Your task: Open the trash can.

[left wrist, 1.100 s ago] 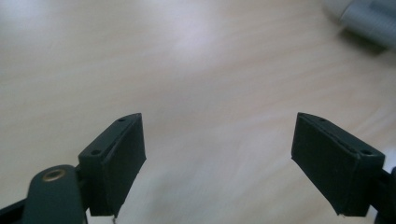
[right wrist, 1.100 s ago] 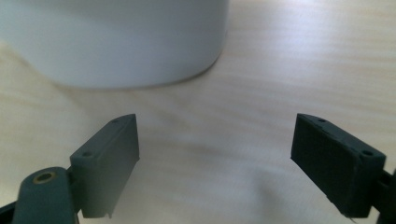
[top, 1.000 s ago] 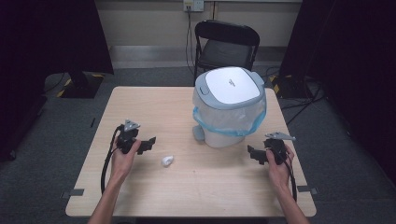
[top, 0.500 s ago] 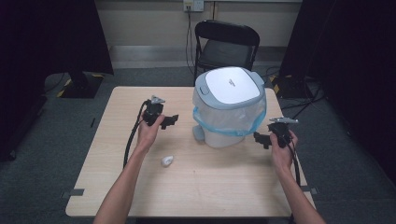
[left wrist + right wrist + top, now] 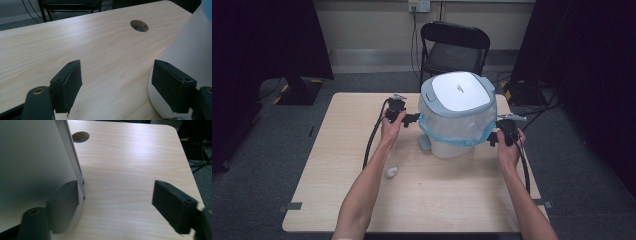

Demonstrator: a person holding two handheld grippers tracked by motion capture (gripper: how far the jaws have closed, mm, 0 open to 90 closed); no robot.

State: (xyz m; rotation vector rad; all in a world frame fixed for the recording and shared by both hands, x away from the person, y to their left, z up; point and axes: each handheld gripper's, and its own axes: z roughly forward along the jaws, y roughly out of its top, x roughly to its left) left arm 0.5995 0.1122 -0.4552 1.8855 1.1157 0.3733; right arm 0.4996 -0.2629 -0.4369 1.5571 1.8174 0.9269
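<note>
A white bin (image 5: 459, 135) with a grey-white lid (image 5: 457, 92) and a blue bag liner stands mid-table. My left gripper (image 5: 411, 119) is by its left side, just under the liner's edge. In the left gripper view the left gripper (image 5: 117, 85) is open over bare wood, with the bin wall (image 5: 190, 47) beside one jaw. My right gripper (image 5: 493, 138) is at the bin's right side. In the right gripper view the right gripper (image 5: 116, 205) is open, one jaw close against the bin wall (image 5: 32, 157). Both pairs of jaws have just been closing with nothing between them.
A crumpled white scrap (image 5: 391, 172) lies on the wooden table (image 5: 337, 165) near the left forearm. A cable hole (image 5: 139, 25) is in the tabletop behind the bin. A black folding chair (image 5: 454, 47) stands beyond the far edge.
The left hand has travelled from the near left of the table forward and right to the bin's left side. The right hand has moved forward along the bin's right side.
</note>
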